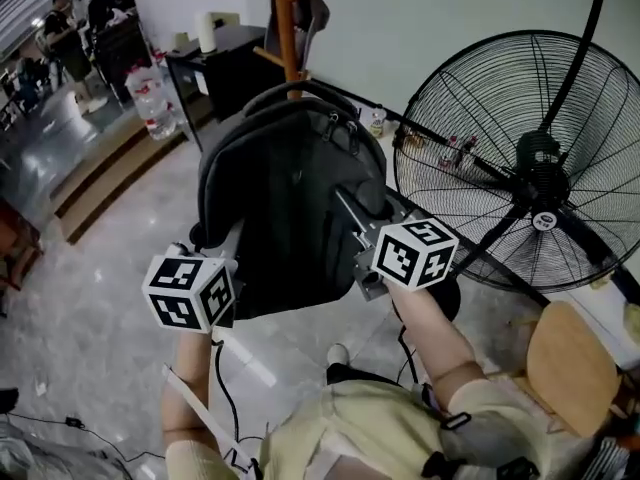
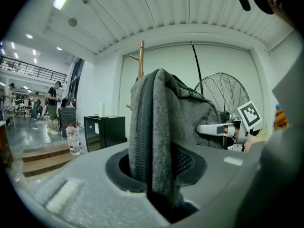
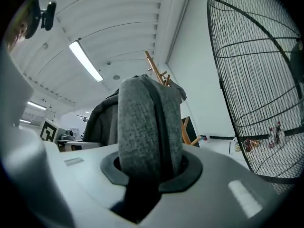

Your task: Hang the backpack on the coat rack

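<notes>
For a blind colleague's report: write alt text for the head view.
A person's left gripper and right gripper, each shut on a side of a dark grey backpack, hold it up between them. A wooden coat rack stands just beyond it, with a large floor fan at the right.

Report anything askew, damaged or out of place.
Nothing stands out. The backpack hangs between the left tongs and right tongs, both clamped on its fabric, short of the coat rack; the fan stands upright.

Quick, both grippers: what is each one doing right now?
Left gripper: closed on the backpack.
Right gripper: closed on the backpack too.
</notes>
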{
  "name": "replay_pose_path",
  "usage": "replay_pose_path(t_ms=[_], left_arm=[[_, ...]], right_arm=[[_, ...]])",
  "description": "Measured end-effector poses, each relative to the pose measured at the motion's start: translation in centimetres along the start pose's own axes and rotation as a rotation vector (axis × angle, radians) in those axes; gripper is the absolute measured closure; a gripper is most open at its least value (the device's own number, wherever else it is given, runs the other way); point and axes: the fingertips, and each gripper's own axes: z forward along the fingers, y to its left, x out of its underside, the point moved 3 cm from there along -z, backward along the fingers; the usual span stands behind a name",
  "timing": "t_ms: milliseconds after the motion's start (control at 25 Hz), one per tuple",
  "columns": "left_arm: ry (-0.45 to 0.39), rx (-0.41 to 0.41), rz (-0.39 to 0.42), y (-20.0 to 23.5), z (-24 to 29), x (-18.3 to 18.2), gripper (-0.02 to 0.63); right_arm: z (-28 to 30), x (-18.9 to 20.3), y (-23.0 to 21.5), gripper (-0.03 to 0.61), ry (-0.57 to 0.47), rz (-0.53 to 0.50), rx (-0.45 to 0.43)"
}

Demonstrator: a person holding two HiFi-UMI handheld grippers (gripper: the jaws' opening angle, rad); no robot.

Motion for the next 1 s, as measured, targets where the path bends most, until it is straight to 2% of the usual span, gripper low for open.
replay_pose_path(t_ms=[160, 400, 680, 1000], left_arm=[[-0.019, -0.023, 0.03, 1.7, 3.4, -2.4, 0.5], [-0.036, -0.032, 0.055, 2.2, 6.8, -4.7, 0.5], [-0.048, -0.048, 0.119, 3.1, 10.3, -8.0, 0.502], [-0.042, -0.043, 0.128, 4.6, 13.0, -9.5, 0.505]], right_arm=[[3.2, -2.2, -1.9, 0.466, -0.03, -0.011, 0.002], [5.5, -4.8, -4.3, 0.465, -0.061, -0.023, 0.01], [8.5, -7.6, -6.5, 0.474, -0.109, -0.042, -0.009], [11.5, -9.2, -7.7, 0.472, -0.109, -0.085, 0.043]])
